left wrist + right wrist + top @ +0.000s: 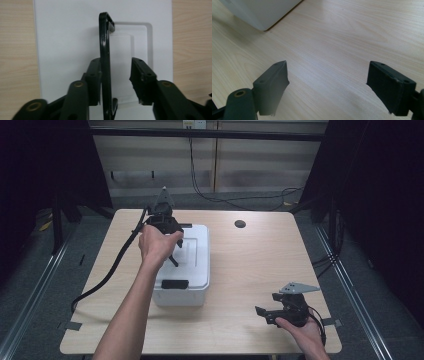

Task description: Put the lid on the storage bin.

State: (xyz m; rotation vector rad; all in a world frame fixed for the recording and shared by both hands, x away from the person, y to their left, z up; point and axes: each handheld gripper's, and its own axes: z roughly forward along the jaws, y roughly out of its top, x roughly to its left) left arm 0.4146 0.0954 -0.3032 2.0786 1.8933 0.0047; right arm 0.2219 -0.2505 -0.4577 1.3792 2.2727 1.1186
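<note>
Nearest the person, the right gripper rests idle on the bench, its jaws spread wide with nothing between them. Farther off, the left gripper hangs over the one white lidded box, jaws parted around the single black handle standing upright on the lid; one pad sits against it, the other clear. This looks like a letting-go at the handle, so next the gripper must lift clear or re-clamp.
</note>
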